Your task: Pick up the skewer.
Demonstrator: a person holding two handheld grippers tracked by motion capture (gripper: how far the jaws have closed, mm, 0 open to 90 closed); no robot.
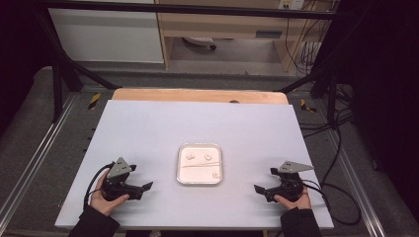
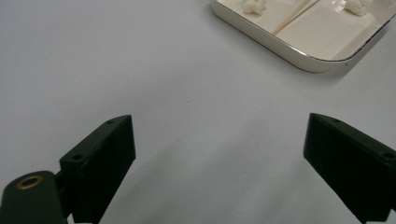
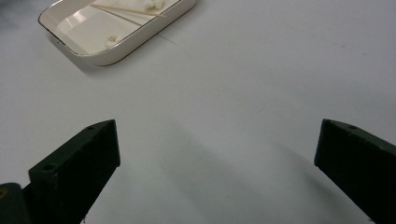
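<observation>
The counter, a wide pale sheet laid over a wooden top, carries everything in the scene. Near its middle, toward the person's side, lies a shallow white tray with rounded corners and a thin bright rim; in the left claw view its corner shows at the upper right, and in the right claw view at the upper left.

To the left of the tray, well apart from it, the left claw rests low over the counter in the person's left hand, pointing toward the tray. Its 2 black jaws stand wide apart, with bare counter between them.

To the right of the tray, also well apart from it, the right claw is held in the person's right hand and points back toward the tray. Its jaws likewise stand wide apart with nothing between them.

Inside the tray a thin wooden stick lies across the floor from side to side. 3 small white lumps sit around it: 2 on the far side and 1 on the near side. What the lumps are made of cannot be told.
</observation>
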